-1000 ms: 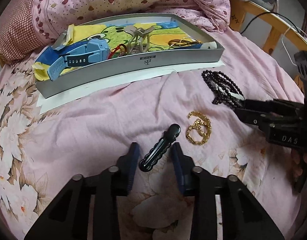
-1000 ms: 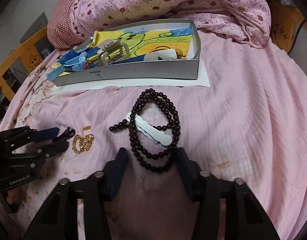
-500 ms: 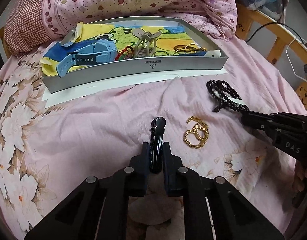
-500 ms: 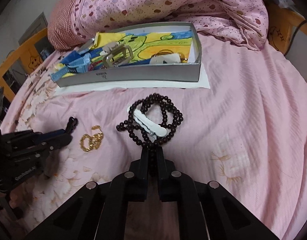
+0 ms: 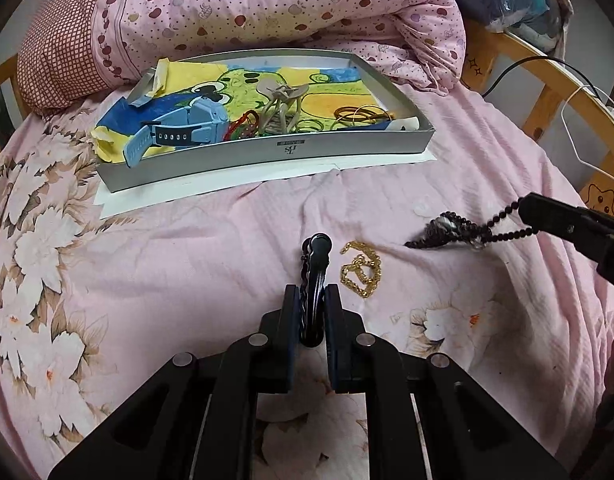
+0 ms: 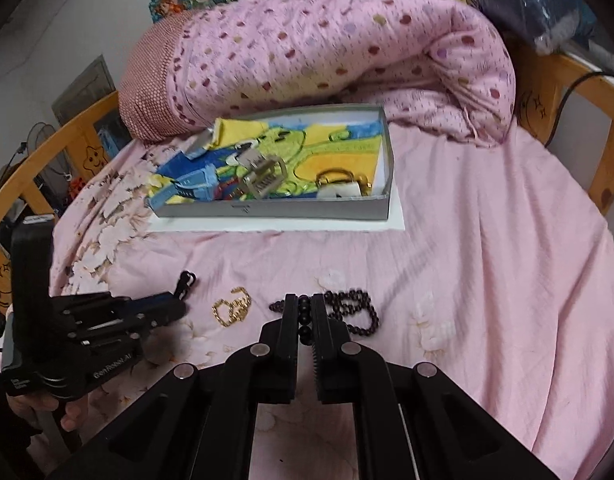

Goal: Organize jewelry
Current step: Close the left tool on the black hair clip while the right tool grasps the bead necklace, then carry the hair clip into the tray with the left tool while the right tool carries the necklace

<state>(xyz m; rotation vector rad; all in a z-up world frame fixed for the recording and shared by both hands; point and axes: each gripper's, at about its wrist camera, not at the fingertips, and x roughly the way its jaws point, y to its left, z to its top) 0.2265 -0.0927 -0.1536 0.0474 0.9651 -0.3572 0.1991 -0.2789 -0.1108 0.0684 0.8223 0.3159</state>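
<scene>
My left gripper (image 5: pixel 311 300) is shut on a black hair clip (image 5: pixel 317 254), whose far end sticks out past the fingertips just above the pink sheet. A gold chain (image 5: pixel 361 272) lies loose on the sheet right of it. My right gripper (image 6: pixel 305 312) is shut on a dark bead string (image 6: pixel 357 312), a few beads showing between its fingers. In the left wrist view the bead string (image 5: pixel 459 234) hangs stretched from the right gripper (image 5: pixel 525 208), its bunched end blurred near the sheet. The grey box (image 5: pixel 267 158) holds a blue watch (image 5: pixel 187 128), a beige claw clip and thin rings.
The box (image 6: pixel 275 213) sits on white paper at the back, against a rolled pink quilt (image 5: pixel 287 4). A wooden bed rail (image 5: pixel 547 92) with cables runs along the right. A hand (image 6: pixel 47 404) holds the left gripper's handle at the left.
Both grippers went from open to shut, the left on the black clip, the right on the beads. Both then rose; the beads were pulled up and stretched off the sheet.
</scene>
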